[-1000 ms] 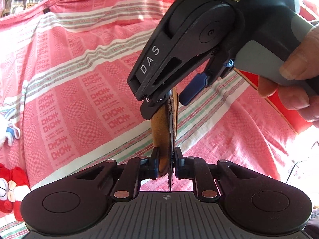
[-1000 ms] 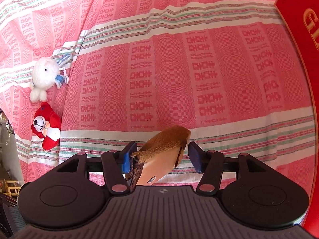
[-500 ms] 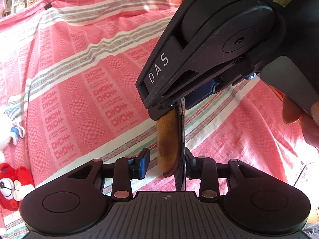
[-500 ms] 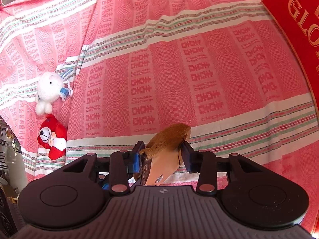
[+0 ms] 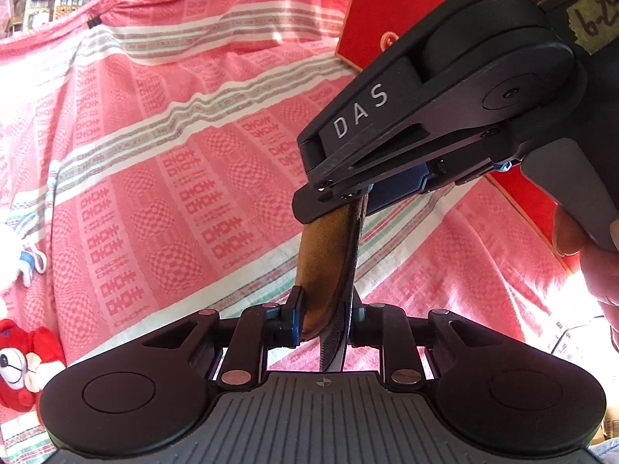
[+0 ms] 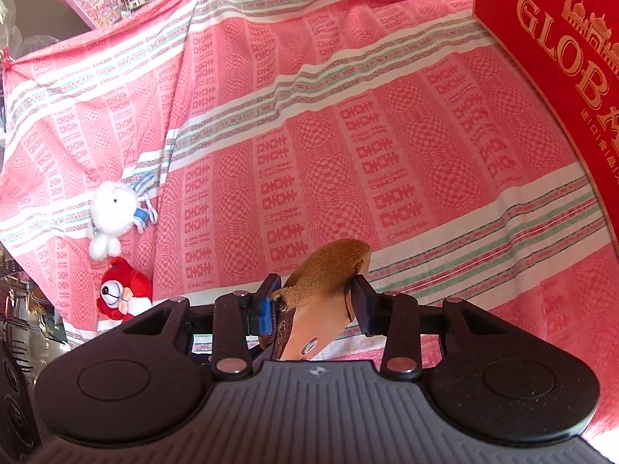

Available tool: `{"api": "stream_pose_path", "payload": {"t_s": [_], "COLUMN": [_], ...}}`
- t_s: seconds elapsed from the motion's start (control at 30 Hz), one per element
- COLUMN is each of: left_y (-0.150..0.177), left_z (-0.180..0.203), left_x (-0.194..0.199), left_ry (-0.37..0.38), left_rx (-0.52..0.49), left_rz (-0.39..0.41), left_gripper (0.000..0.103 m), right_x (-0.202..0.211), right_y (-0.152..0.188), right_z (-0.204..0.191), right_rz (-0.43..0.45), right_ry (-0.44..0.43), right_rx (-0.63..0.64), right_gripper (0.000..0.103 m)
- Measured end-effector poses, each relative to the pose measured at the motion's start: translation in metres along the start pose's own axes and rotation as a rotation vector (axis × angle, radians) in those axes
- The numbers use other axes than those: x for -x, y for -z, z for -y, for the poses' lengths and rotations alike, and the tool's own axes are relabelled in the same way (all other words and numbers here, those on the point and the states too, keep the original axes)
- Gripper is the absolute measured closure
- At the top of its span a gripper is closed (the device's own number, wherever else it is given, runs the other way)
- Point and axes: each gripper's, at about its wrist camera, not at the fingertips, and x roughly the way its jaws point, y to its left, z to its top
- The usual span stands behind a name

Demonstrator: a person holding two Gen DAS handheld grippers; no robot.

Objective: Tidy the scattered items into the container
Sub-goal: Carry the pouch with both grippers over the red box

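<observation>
A brown suede pouch (image 5: 325, 266) hangs between both grippers above the pink patterned cloth. My right gripper (image 6: 313, 301) is shut on the brown pouch (image 6: 329, 282); it shows in the left wrist view as the black "DAS" tool (image 5: 387, 143) clamping the pouch's top. My left gripper (image 5: 325, 317) is open, its fingers standing loosely either side of the pouch's lower end. The red container box (image 6: 561, 58) stands at the right. A white plush (image 6: 112, 220) and a red plush (image 6: 123, 294) lie at the left.
The pink striped cloth (image 6: 348, 135) covers the whole surface, with folds at the left. Clutter and a dark appliance sit beyond the cloth's left edge (image 6: 23, 328). A hand (image 5: 588, 255) holds the right gripper's grey handle.
My left gripper has opened off the pouch's lower end. My right gripper has closed on the pouch and lifted it, swinging toward the red box.
</observation>
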Motion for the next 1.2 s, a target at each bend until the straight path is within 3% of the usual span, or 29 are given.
{"api": "stream_pose_path", "payload": {"t_s": [0.5, 0.8, 1.0, 1.2], "left_y": [-0.005, -0.001, -0.029, -0.072], "left_z": [0.004, 0.019, 0.044, 0.104], "left_x": [0.033, 0.049, 0.077, 0.102], "left_ry": [0.022, 0.099, 0.124, 0.168], "left_rx": [-0.050, -0.089, -0.153, -0.251], "left_rz": [0.068, 0.111, 0.182, 0.284], "left_gripper": [0.082, 0.082, 0.081, 0.079], "right_x": [0.043, 0.076, 0.126, 0.205], "right_y": [0.012, 0.033, 0.031, 0.032], "right_z": [-0.014, -0.017, -0.009, 0.021], "right_rz": [0.119, 0.199, 0.302, 0.461], "right_ry": [-0.005, 0.064, 0.056, 0.090], "right_rx": [-0.027, -0.033, -0.038, -0.041], "right_gripper": [0.059, 0.058, 0.058, 0.058]}}
